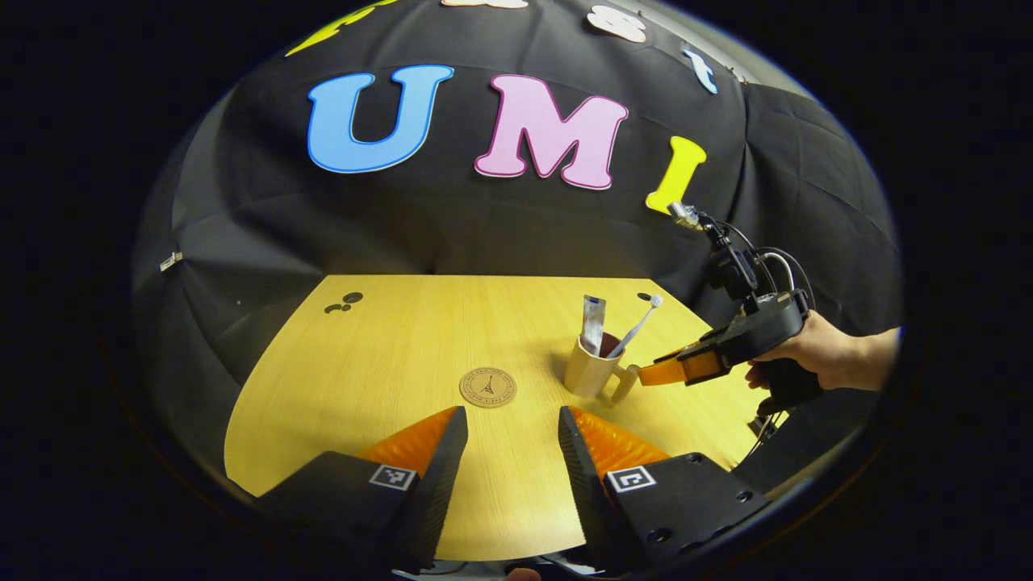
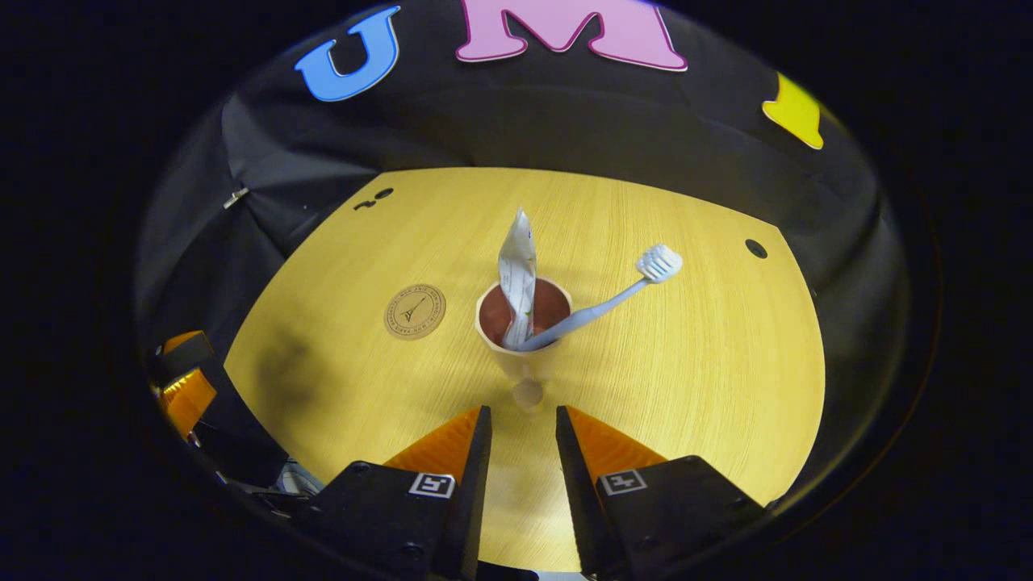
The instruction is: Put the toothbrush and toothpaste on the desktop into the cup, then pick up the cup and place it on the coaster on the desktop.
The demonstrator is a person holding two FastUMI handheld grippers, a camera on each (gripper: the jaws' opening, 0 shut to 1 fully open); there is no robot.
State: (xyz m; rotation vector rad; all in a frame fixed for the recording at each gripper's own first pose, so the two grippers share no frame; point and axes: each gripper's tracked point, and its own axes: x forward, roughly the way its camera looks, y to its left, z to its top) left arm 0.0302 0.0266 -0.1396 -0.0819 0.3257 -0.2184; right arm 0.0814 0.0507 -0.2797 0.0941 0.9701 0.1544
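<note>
In the left gripper view, the left gripper [image 1: 512,440] sits at the bottom centre with its jaws spread and nothing between them, hovering over the bare desktop [image 1: 339,379]. Just above its fingertips, at mid-frame, lies the round coaster [image 1: 487,387], unoccupied. To the right of it stands the cup [image 1: 589,369], with the toothpaste [image 1: 593,321] upright inside and the toothbrush [image 1: 637,323] leaning out to the right, bristles up. Farther right, the right gripper [image 1: 646,374], held in a person's hand [image 1: 811,349], reaches in with its tips at the cup's handle; whether they touch it I cannot tell. In the right gripper view that gripper's jaws are parted at the bottom centre, the handle just ahead of them and not yet between them, so it grips nothing. Both items look loaded, so what remains is lifting the cup and moving it leftward to the coaster. The risk, as I judge it, is a shallow or off-centre pinch on the handle, letting the cup swing or tip. The leaning toothbrush could shift or fall out if the lift is jerky.
</note>
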